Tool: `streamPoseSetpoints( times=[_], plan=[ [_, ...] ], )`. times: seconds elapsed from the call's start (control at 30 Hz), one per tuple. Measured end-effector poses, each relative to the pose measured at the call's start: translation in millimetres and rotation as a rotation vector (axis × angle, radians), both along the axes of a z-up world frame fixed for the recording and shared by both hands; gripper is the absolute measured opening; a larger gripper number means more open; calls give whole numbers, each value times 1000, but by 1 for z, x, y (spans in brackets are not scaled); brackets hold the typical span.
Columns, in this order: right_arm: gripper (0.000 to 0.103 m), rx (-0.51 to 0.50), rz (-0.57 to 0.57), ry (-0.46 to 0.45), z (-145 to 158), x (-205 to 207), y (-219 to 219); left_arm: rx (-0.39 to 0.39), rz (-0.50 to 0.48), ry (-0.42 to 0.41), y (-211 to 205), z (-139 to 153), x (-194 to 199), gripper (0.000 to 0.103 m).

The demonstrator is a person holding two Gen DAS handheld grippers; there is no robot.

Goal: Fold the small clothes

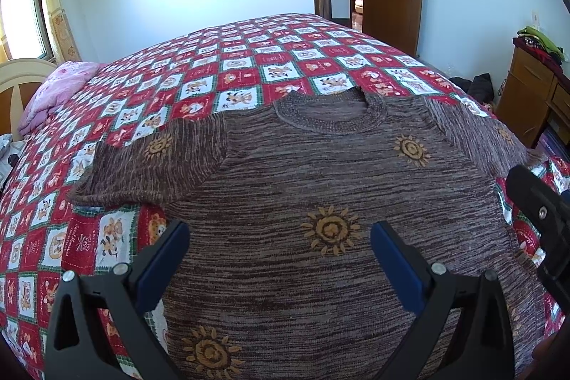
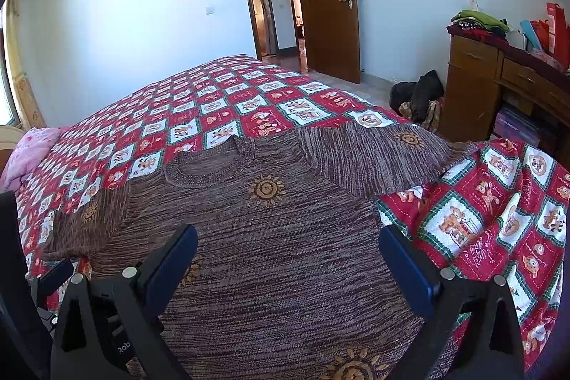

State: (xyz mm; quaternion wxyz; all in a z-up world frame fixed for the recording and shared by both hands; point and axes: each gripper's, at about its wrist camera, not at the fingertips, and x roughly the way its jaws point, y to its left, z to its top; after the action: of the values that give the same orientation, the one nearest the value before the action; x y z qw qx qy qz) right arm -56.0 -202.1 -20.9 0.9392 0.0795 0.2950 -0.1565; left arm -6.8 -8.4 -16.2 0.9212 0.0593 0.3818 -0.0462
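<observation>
Both grippers, left gripper (image 1: 279, 237) and right gripper (image 2: 288, 241), hover spread apart, holding nothing, above the brown marled knit sweater with orange sun motifs (image 1: 320, 187), lying flat on the red patchwork bedspread (image 1: 228, 66). Best pinch each sleeve cuff first, folding inward evenly.

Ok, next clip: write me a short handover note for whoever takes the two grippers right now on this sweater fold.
Left gripper: open, holding nothing, above the lower body of the sweater.
Right gripper: open, holding nothing, above the sweater's lower right side.
Sweater: brown knit with sun motifs, laid flat, collar away from you, on the patchwork bedspread. Both sleeves are spread out; the right sleeve reaches toward the bed's edge.
Done: garment is laid out; no fold shows.
Left: fold in both sleeves, then fold the body.
</observation>
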Motion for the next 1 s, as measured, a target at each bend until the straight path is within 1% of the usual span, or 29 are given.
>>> streamPoseSetpoints(
  times=[0.4,0.73,0.83,0.93,1.0],
  plan=[
    [102,5,-2,9,-2,1,0,-2,0,10,-2,-3,1,103],
    [102,16,-9,32,-10,9,-3,-5,-2,40,-3,-12,8,103],
    [102,36,-11,54,-16,15,-8,-19,-13,68,-2,-18,14,103],
    [102,55,14,83,-20,23,-18,-40,-27,95,3,-22,24,103],
    [102,61,13,73,-20,24,-33,-53,-25,96,8,-23,34,103]
  ],
)
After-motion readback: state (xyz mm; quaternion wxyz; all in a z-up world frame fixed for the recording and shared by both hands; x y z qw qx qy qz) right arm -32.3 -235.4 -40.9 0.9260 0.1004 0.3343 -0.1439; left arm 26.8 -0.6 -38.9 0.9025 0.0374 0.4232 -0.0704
